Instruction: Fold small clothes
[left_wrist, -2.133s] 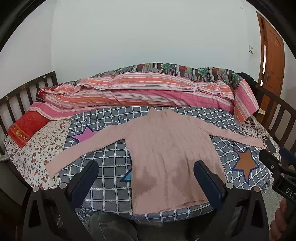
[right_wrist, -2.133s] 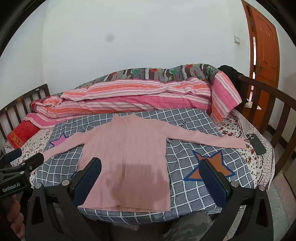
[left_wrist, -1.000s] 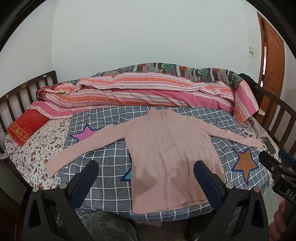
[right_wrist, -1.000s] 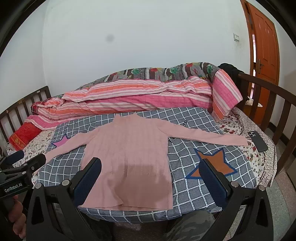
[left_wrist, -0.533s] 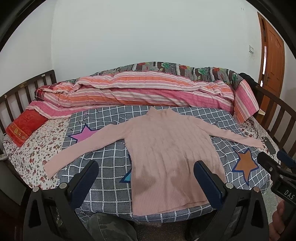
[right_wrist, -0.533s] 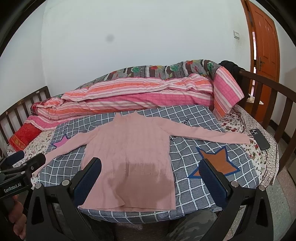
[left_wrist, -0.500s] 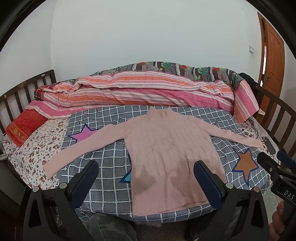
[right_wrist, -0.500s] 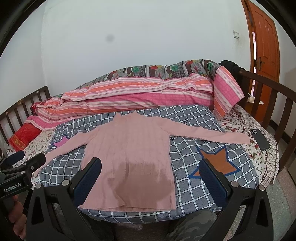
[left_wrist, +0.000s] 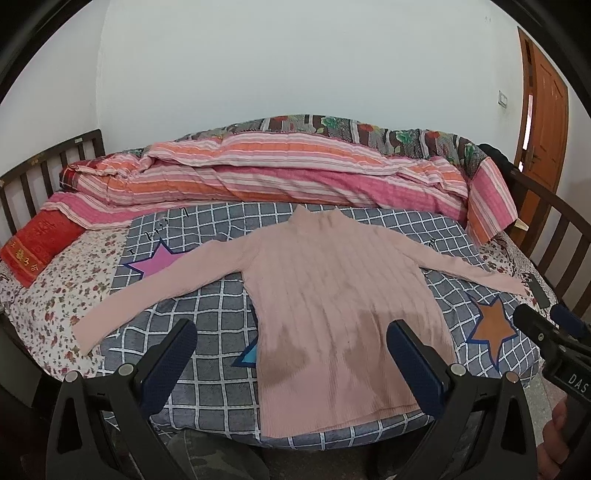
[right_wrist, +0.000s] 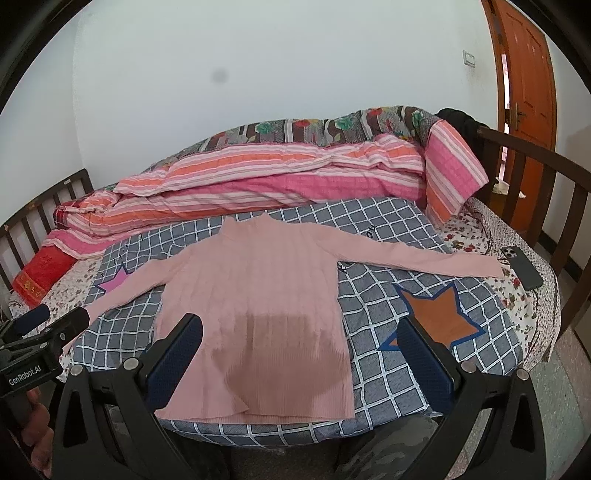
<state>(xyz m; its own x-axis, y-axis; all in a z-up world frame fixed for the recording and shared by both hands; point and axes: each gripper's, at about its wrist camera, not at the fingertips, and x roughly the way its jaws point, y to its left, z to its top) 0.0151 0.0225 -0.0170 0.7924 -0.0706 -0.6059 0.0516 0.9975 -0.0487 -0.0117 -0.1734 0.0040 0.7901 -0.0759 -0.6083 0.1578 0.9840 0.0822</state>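
A pink ribbed long-sleeved sweater (left_wrist: 332, 295) lies flat on the bed with both sleeves spread out, collar toward the far side; it also shows in the right wrist view (right_wrist: 258, 295). A darker patch marks its lower front. My left gripper (left_wrist: 291, 343) is open and empty, held above the near edge of the bed over the sweater's hem. My right gripper (right_wrist: 301, 343) is open and empty, also near the hem. Each gripper shows at the edge of the other's view.
The sweater rests on a grey checked sheet with stars (left_wrist: 207, 306). A rolled striped pink quilt (left_wrist: 277, 173) lies along the far side. A red cushion (left_wrist: 37, 240) is at left. A dark phone (right_wrist: 522, 266) lies by the right sleeve end. Wooden rails (right_wrist: 535, 177) bound the bed.
Both views have shifted slightly; the right gripper has tilted so the bed sits lower and closer. The sweater has not moved. Both grippers stay open.
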